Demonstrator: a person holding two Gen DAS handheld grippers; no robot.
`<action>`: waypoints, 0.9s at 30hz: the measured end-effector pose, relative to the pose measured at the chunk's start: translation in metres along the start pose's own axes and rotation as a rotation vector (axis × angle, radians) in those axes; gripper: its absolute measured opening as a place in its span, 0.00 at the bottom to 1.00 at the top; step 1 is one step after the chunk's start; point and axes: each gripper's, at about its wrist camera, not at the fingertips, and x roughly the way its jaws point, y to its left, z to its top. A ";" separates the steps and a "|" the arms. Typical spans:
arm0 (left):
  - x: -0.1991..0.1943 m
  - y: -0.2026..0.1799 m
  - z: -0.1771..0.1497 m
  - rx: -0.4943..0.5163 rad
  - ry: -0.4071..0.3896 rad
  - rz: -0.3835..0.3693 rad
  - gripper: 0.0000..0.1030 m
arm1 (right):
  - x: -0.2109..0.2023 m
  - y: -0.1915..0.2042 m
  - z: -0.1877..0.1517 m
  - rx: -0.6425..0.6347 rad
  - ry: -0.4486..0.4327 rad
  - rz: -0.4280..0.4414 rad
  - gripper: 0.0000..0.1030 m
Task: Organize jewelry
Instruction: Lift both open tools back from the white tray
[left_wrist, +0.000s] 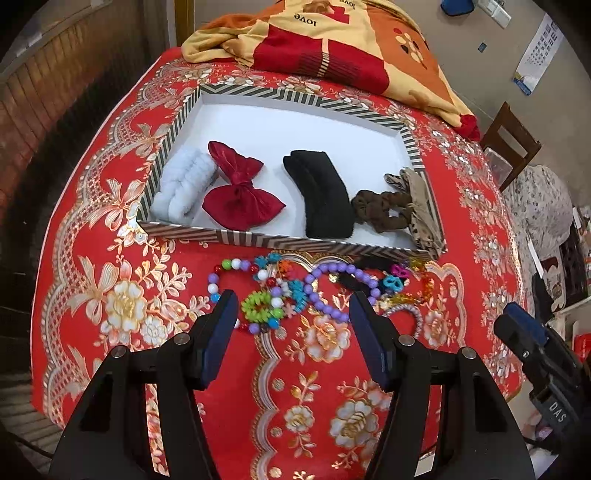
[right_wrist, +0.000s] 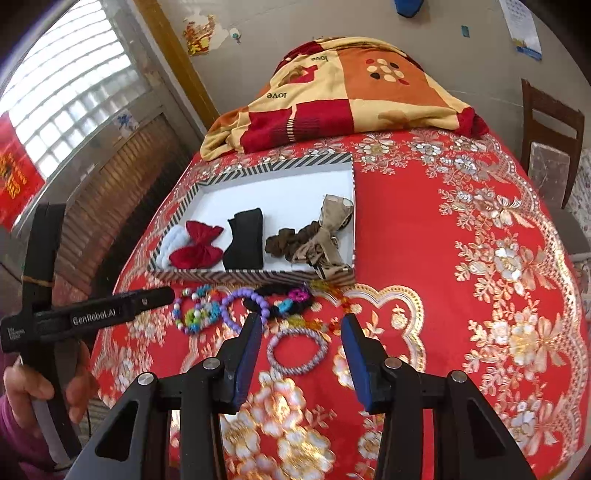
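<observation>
Hanging above a red floral tabletop (left_wrist: 122, 280), the left tongs (left_wrist: 291, 308) stand wide apart with nothing between their pads; below the gap lies a heap of bead bracelets (left_wrist: 258, 291), with a purple bead string (left_wrist: 332, 291) beside it, all just in front of a striped tray (left_wrist: 280, 242). Inside the tray, from left to right, lie a white scrunchie (left_wrist: 181, 184), a red bow (left_wrist: 240, 192), a black clip (left_wrist: 325, 192), a brown scrunchie (left_wrist: 380, 208) and a beige bow (left_wrist: 421, 199) against the right wall. A blanket (left_wrist: 332, 40) is piled behind the tray. The right tongs (left_wrist: 524, 332) show only in part at the right edge. From the right wrist, the right tongs (right_wrist: 299, 330) are partly open and empty, poised over a pale twisted bangle (right_wrist: 297, 350) that lies alone on the cloth, nearer than the bead heap. The left tongs (right_wrist: 155, 297) reach in from the left, held by a hand (right_wrist: 44, 391), their tip near the tray's front wall.
</observation>
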 end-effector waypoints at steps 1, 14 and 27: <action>-0.001 -0.001 -0.001 0.000 0.000 0.000 0.60 | -0.001 -0.001 -0.001 -0.005 0.001 0.004 0.41; -0.028 0.020 -0.025 -0.073 -0.067 0.093 0.60 | 0.004 0.006 -0.014 -0.027 0.064 0.057 0.42; -0.034 0.025 -0.038 -0.099 -0.104 0.167 0.60 | 0.012 0.021 -0.008 -0.108 0.075 0.039 0.42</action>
